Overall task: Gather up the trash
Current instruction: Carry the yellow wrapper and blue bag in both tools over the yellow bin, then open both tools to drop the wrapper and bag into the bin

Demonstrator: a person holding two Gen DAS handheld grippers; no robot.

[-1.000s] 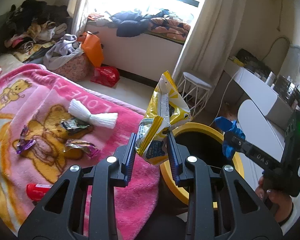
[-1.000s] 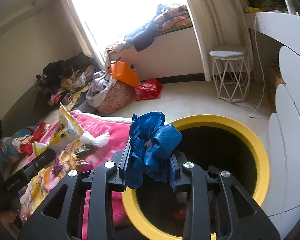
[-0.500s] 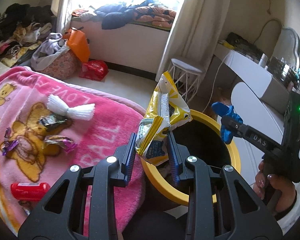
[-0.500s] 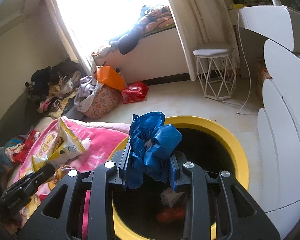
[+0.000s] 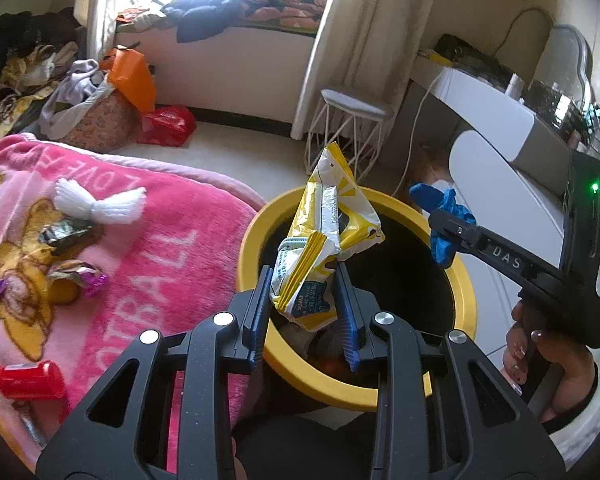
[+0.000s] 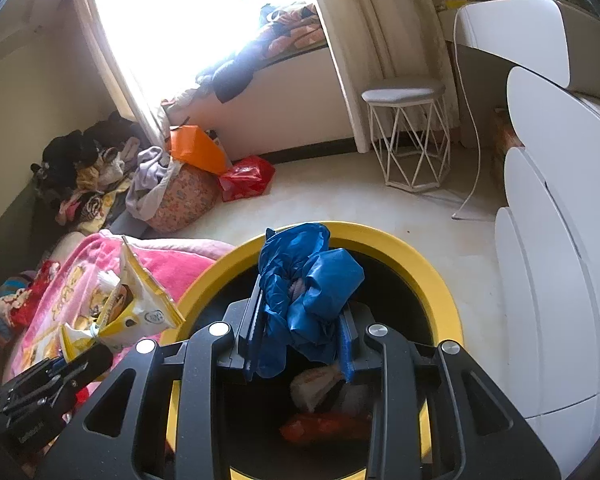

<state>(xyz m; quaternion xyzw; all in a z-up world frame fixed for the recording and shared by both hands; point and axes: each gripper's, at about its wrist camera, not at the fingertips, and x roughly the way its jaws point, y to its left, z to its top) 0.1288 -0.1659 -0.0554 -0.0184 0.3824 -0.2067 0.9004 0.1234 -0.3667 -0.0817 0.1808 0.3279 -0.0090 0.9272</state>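
My left gripper [image 5: 303, 294] is shut on a yellow and white snack bag [image 5: 324, 240], held over the near rim of the yellow-rimmed bin [image 5: 256, 240]. In the right wrist view my right gripper [image 6: 300, 320] is shut on a crumpled blue plastic bag [image 6: 308, 280] above the open mouth of the bin [image 6: 440, 280]. Inside the bin lie a red wrapper [image 6: 324, 428] and pale trash [image 6: 316, 388]. The right gripper [image 5: 448, 240] with its blue bag also shows in the left wrist view, over the bin's far side. The left gripper with the snack bag [image 6: 132, 304] shows at the left of the right wrist view.
On the pink blanket [image 5: 140, 260] lie a white tassel [image 5: 100, 204], candy wrappers [image 5: 76, 276] and a red can [image 5: 30, 380]. A wire stool [image 6: 408, 136], white drawers [image 6: 560, 280], a red bag [image 6: 244, 176] and a pile of clothes [image 6: 84, 172] surround the bin.
Both grippers moved forward and down with their loads. They now hang over the bin's mouth, which fills more of both views.
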